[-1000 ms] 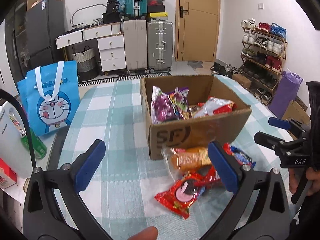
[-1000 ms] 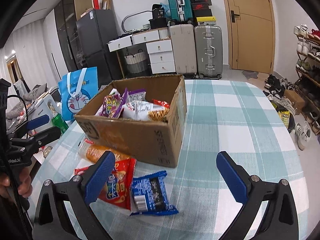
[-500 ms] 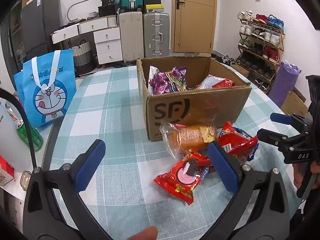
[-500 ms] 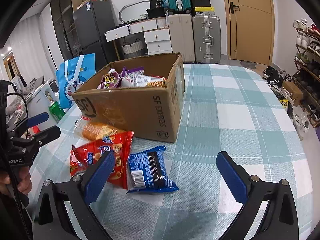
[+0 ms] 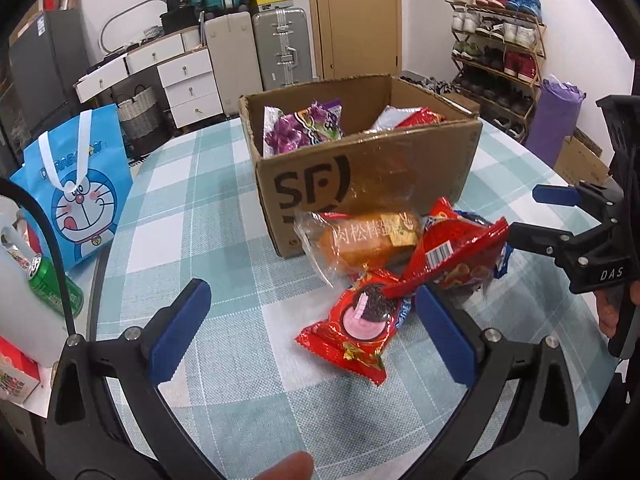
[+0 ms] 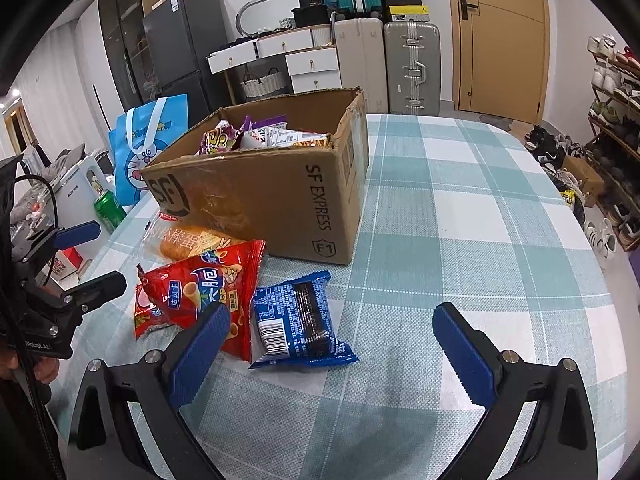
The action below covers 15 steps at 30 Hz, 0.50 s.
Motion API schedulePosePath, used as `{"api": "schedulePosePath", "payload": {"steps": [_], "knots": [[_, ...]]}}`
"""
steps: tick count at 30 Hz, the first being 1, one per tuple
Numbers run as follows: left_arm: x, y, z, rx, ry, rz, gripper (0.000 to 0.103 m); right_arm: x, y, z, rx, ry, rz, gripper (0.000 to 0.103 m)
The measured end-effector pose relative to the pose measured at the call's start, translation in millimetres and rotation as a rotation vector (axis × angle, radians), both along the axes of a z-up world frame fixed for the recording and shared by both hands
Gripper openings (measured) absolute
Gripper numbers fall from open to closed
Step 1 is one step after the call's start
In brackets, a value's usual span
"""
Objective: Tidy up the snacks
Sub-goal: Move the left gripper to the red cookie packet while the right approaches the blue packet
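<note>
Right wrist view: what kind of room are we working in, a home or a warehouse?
Most likely a lived-in home, near the entry: a shoe rack loaded with shoes, stacked suitcases by a wooden door, and a dining-style table under a checked cloth.

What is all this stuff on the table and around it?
cardboard box: one, brown, on the checked table, snacks inside
bread pack: one, clear, against box front
red chip bag: one, beside bread
red cookie pack: one, nearest left tool
blue cookie pack: one, before right tool
Doraemon bag: one, blue, table's left edge
green can: one, beside bag
suitcases: several, by wall
left tool: open
right tool: open
</note>
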State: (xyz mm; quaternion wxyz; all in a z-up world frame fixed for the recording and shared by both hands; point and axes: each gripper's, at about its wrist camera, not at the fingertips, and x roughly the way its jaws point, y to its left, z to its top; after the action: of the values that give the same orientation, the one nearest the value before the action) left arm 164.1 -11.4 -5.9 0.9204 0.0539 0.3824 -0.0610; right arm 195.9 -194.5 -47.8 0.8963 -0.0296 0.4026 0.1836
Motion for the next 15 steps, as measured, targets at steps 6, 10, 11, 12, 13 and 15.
{"api": "schedulePosePath", "payload": {"steps": [6,10,11,12,13,15], "knots": [[3.9,-4.3,-9.0,0.002,0.031,-0.017,0.102,-0.7,3.6,-6.4,-0.019,0.016,0.009,0.103],[7.0,-5.3,-16.5,0.003,0.054,-0.019,0.102,2.9,4.0,-14.0,-0.037,0.042,-0.001,0.103],[7.6,-5.2,-18.2,0.004,0.057,-0.019,0.102,4.6,4.1,-16.4,-0.04,0.052,-0.002,0.103],[8.2,-5.1,-19.9,0.005,0.061,-0.019,0.102,6.0,4.4,-18.8,-0.044,0.062,-0.002,0.103],[9.5,-5.3,-22.5,0.006,0.068,-0.019,0.102,8.0,5.1,-21.8,-0.049,0.075,-0.002,0.103],[11.6,-5.5,-26.4,0.004,0.077,-0.02,0.102,11.2,5.4,-26.4,-0.059,0.089,-0.01,0.103]]}}
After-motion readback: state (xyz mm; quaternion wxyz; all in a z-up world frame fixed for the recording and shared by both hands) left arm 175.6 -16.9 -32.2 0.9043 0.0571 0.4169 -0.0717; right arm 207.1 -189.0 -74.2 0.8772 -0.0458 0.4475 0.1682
